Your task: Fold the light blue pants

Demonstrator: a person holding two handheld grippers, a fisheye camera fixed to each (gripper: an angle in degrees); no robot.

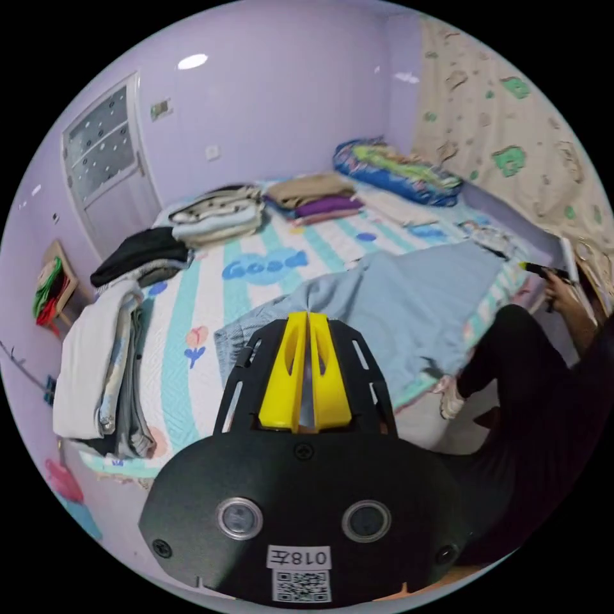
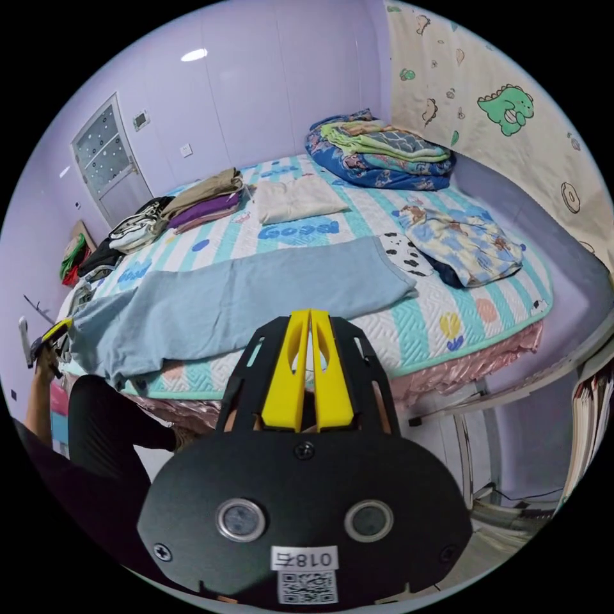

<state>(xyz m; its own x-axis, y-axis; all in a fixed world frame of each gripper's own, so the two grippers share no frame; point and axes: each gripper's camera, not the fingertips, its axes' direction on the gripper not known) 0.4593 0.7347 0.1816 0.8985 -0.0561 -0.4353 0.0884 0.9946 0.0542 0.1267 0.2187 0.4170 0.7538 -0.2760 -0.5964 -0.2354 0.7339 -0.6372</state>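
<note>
Light blue pants [image 2: 243, 288]: laid flat lengthwise along the bed [image 2: 448, 320] edge (ready for folding). Left hand-held gripper [image 1: 308, 314]: jaws together, apparently pinching the pants' end. Right hand-held gripper [image 2: 309, 313]: jaws together, holding nothing.

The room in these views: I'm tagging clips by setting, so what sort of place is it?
Most likely a bedroom in a home. A bed with a striped quilt takes up most of it, stacks of folded clothes lie along its edge, and a dinosaur-print curtain hangs beside it.
</note>
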